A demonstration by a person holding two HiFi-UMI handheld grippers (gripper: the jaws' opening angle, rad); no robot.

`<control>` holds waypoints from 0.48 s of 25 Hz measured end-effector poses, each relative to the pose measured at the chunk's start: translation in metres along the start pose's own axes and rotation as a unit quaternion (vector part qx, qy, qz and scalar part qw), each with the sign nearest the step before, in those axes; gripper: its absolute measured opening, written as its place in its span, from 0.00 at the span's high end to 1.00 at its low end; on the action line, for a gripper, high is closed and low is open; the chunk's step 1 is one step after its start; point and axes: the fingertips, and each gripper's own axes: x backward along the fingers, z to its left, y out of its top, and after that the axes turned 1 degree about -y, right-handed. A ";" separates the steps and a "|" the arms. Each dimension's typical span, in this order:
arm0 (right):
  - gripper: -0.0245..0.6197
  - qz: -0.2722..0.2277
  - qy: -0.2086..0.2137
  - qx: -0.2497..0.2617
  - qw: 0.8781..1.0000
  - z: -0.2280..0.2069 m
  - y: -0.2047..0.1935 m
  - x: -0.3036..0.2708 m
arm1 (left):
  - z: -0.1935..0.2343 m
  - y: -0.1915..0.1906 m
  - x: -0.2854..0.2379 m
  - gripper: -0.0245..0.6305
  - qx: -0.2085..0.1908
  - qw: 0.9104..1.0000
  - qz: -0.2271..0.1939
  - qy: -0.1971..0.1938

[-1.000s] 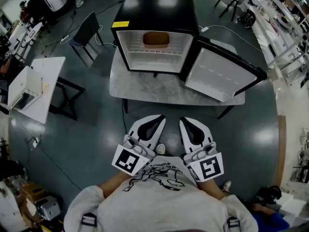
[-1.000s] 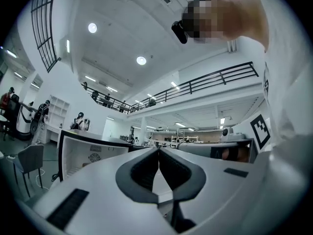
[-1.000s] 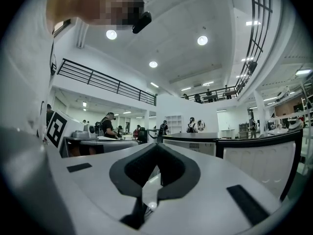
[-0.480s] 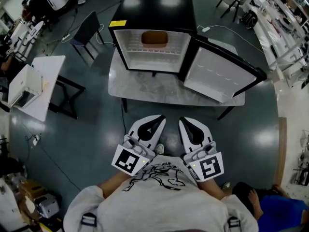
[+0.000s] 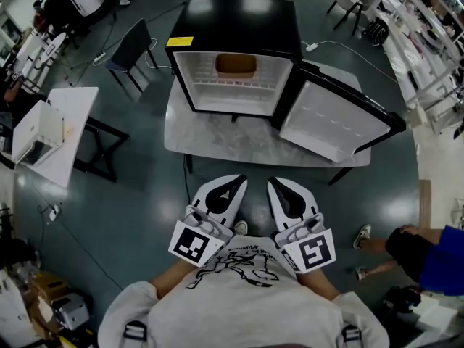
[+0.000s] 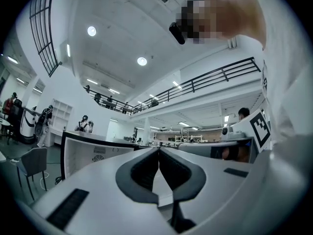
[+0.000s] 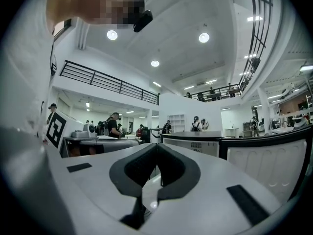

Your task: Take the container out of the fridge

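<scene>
Container (image 5: 235,64), brownish, sat inside the fridge (image 5: 239,17) at 12 o'clock in the head view. It was on what looked like the upper wire shelf, toward the back wall, with nothing touching it. The fridge stood on the tabletop (image 5: 217,133) with its door (image 5: 337,122) swung wide toward 2 o'clock. So the opening part looked already done and the way in was clear.

Left claw (image 5: 233,181) and right claw (image 5: 278,184) were both down at 6 o'clock. They sat side by side close to the person's chest, short of the tabletop edge and well apart from the fridge. In the left gripper view the left claw (image 6: 159,153) had its jaws pressed together with nothing between them. The right gripper view showed the right claw (image 7: 156,148) the same: jaws together, empty, pointing roughly at the fridge front.

Progress judged very early, since no reach had begun and the container was not yet out. Left to do, as far as could be told:
- Move up to the tabletop.
- Spread one claw or both.
- Reach in past the door frame and clamp the container.
- Draw it out over the shelf lip.

A bystander's legs (image 5: 395,246) showed at 4 o'clock on the floor, away from the path.
</scene>
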 end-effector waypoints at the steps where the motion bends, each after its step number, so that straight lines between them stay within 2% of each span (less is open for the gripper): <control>1: 0.92 0.001 0.001 0.001 1.000 -0.001 0.000 -0.004 | 0.005 -0.001 -0.001 0.94 0.000 1.000 0.001 0.002; 12: 0.92 0.001 -0.001 0.016 1.000 -0.016 0.007 -0.065 | 0.063 0.006 -0.026 0.94 0.004 1.000 -0.009 -0.002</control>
